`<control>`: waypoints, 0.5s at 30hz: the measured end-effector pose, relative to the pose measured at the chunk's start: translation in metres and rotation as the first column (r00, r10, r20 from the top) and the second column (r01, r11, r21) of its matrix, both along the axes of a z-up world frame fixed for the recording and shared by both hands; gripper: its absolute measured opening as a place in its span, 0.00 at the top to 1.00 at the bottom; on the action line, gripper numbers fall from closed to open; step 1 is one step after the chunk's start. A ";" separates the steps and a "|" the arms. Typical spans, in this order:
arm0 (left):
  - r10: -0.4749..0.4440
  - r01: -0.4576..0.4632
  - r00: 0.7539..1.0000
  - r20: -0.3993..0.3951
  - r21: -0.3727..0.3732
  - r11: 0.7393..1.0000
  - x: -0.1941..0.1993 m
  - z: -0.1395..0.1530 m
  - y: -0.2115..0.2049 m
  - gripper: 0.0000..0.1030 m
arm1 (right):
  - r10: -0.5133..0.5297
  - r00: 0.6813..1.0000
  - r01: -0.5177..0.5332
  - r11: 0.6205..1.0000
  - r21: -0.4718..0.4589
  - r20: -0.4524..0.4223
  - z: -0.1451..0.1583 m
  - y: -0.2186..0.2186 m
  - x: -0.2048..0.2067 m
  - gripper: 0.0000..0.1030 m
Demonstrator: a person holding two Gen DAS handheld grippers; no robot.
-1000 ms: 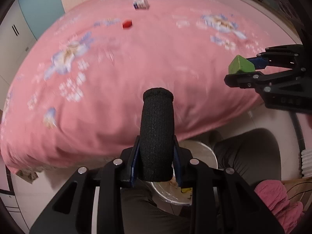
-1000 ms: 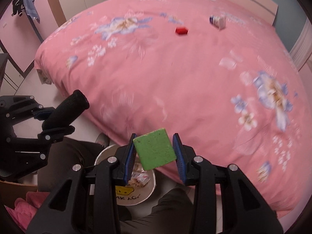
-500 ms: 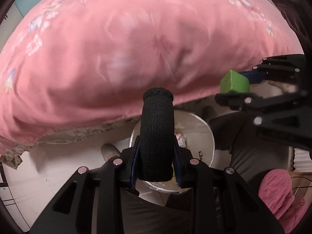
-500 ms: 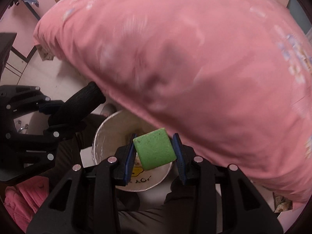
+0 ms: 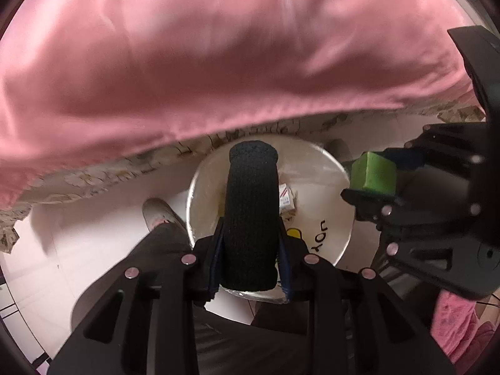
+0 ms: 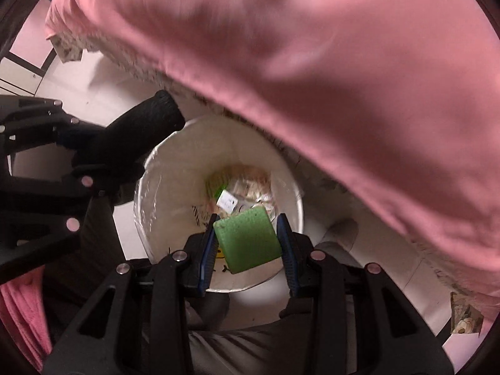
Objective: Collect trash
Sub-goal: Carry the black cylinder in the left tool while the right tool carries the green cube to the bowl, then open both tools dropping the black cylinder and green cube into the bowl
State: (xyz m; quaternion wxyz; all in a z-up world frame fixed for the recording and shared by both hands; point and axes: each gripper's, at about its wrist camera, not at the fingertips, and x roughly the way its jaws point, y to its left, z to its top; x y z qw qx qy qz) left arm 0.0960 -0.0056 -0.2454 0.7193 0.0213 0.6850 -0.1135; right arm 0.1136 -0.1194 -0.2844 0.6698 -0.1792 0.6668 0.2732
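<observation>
The left gripper is clamped on a black cylinder with a knitted, fabric-like skin and a rounded end, held upright along the fingers; the right gripper is closed on a green block, a squarish piece with a matte, finely grained face that looks like foam or sponge. Both point down over the white bin, a round bucket with smooth walls and a thin clear liner, standing on the pale floor between the person's dark-trousered legs. To finish this drop well, I would bring each piece fully inside the rim before letting go: the block sits over the near wall of the opening, and the cylinder's tip lies nearer the left side of the rim in the right wrist view, so a slight shift toward the centre guards against a bounce off the edge. Light, springy pieces fall best from low. Small paper packets already lie at the bottom. Beyond hangs the bed's pink, satiny quilt.
</observation>
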 end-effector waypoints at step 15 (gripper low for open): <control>0.057 -0.071 0.981 -0.184 -0.071 0.995 -0.004 -0.072 -0.002 0.69 | -0.025 0.991 0.020 0.999 -0.038 -0.131 -0.066 0.007 -0.018 0.63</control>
